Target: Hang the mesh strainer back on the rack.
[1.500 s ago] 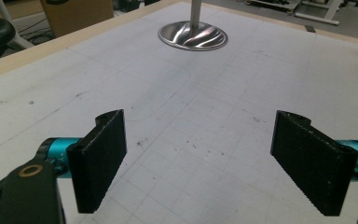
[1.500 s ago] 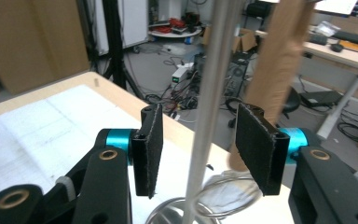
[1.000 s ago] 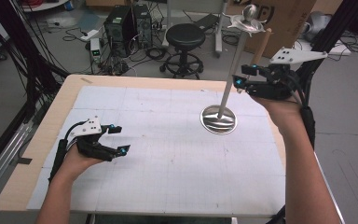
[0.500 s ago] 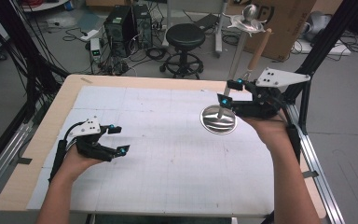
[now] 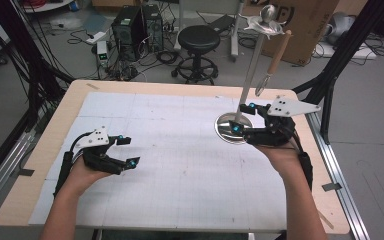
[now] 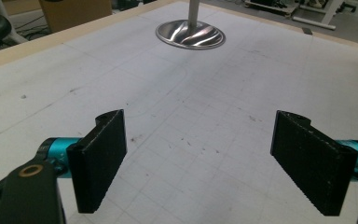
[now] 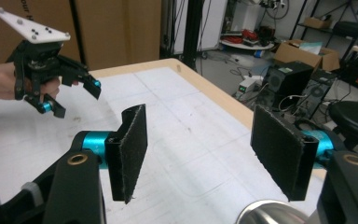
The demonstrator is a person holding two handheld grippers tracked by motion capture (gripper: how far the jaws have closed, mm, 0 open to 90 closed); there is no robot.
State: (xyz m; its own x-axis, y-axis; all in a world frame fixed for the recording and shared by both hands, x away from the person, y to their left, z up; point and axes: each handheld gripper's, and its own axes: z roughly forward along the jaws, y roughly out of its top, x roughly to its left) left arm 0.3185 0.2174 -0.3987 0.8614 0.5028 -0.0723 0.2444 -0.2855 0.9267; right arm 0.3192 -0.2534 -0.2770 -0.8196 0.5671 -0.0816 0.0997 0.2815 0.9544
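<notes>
While the left gripper point(image 5: 128, 150) is hovering over the near left part of the table point(image 5: 40, 150), its jaws are standing wide apart with nothing between them; the left gripper view is showing bare gridded white mat point(image 6: 205, 126) in the gap between the two black pads point(image 6: 100, 163). A person's left hand point(image 5: 82, 172) is gripping it from behind, the forearm coming in from the bottom edge.

Toward the far right of the mat, a metal stand point(image 5: 245, 85) is rising from a round shiny base point(image 5: 230, 131), the pole leaning slightly and carrying a ball-topped hanger near its top. A wooden-handled utensil point(image 5: 274, 61) is hanging from that hanger, dangling beside the pole, clear of the table.

The right gripper point(image 5: 240, 119) is sitting just beside the base, its fingertips reaching to either side of the lower pole, with the person's right hand point(image 5: 280, 150) behind it. Its jaws are also spread wide and are holding nothing; whether they are touching the pole cannot be told. In the right gripper view, the rim of the base is showing at the bottom, between the pads.

Beyond the table, a black stool point(image 5: 199, 40) and computer towers point(image 5: 136, 25) are standing on the floor.
</notes>
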